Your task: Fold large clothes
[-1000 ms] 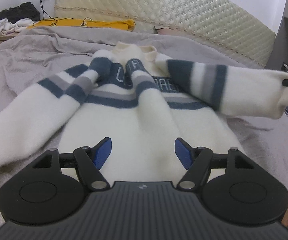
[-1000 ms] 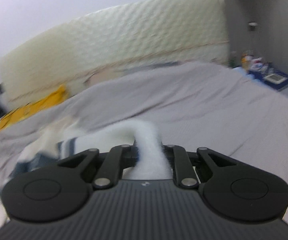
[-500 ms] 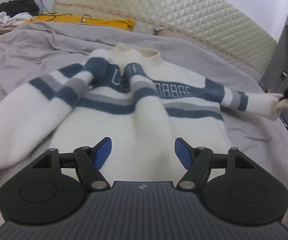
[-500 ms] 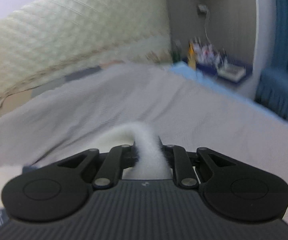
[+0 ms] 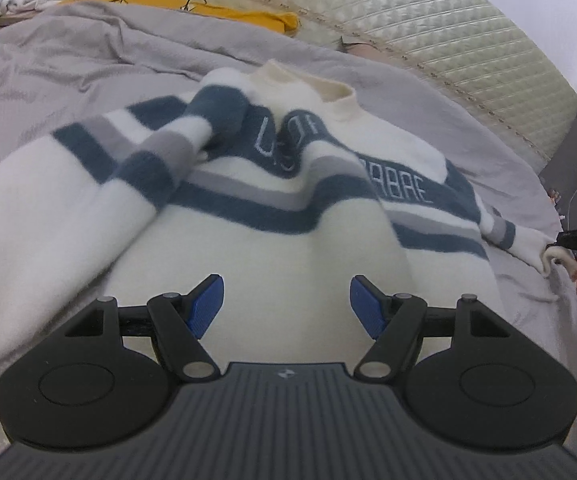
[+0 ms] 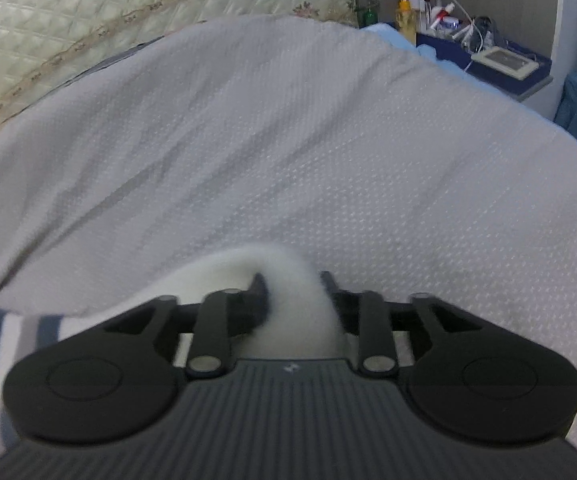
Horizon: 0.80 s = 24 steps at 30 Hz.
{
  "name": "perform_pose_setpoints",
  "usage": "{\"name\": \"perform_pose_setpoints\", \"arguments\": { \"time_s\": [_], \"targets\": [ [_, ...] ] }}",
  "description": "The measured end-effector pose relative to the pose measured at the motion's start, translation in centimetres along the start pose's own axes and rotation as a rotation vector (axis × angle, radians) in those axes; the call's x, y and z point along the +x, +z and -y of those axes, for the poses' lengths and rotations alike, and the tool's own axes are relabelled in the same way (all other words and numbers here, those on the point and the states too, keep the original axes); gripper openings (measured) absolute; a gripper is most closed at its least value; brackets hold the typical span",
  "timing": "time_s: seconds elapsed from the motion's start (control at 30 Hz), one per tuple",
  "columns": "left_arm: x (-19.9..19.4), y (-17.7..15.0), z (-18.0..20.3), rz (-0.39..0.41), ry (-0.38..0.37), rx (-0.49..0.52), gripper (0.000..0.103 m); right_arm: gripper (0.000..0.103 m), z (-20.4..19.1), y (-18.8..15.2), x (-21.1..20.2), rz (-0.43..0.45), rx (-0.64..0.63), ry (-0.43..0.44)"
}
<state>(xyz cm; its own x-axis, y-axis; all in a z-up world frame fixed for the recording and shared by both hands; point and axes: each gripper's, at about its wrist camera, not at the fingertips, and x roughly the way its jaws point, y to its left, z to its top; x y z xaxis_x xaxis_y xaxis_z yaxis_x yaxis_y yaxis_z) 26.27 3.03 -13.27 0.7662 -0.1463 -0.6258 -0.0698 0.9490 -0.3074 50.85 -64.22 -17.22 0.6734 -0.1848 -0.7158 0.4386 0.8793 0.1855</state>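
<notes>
Broadly: bed (image 5: 68,52), grey cover. Sweater (image 5: 288,248), cream with blue-grey stripes, spread front-up mid-bed; likely soft, bulky, limp, non-slip. Far sleeve (image 5: 524,244) stretched toward bed's edge. Best grips: cuffs, hem, shoulders. Right gripper (image 6: 294,304), fingers clamped on cuff (image 6: 288,280). Left gripper (image 5: 287,304), fingers apart above hem.

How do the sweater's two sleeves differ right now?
The right sleeve is pulled out straight over the bedspread, its cuff clamped in the right gripper. The left sleeve lies loose, bent inward over the chest, free of the open left gripper. Both carry navy and grey stripes.
</notes>
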Motion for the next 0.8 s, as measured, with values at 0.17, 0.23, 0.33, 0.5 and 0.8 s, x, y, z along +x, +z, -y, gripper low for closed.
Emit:
{"name": "perform_pose_setpoints", "arguments": {
  "time_s": [0.17,0.23,0.33,0.5,0.8],
  "targets": [
    [-0.7,-0.2,0.0,0.010,0.003,-0.008,0.075,0.063,3.3,0.3,-2.0,0.012,0.030,0.016],
    [-1.2,-0.2,0.2,0.022,0.003,-0.003,0.075,0.063,3.9,0.1,-3.6,0.033,0.037,0.014],
    [-1.9,-0.3,0.6,0.038,0.008,0.011,0.075,0.063,4.2,-0.3,-6.5,0.093,0.033,-0.035],
    [-3.2,-0.5,1.2,0.067,0.030,0.061,0.075,0.063,3.5,-1.5,-11.6,0.143,0.050,-0.022],
    [-7.8,-1.3,2.4,0.114,-0.005,0.129,0.075,0.063,-3.9,-4.9,-22.9,0.209,-0.095,0.138]
  ]
}}
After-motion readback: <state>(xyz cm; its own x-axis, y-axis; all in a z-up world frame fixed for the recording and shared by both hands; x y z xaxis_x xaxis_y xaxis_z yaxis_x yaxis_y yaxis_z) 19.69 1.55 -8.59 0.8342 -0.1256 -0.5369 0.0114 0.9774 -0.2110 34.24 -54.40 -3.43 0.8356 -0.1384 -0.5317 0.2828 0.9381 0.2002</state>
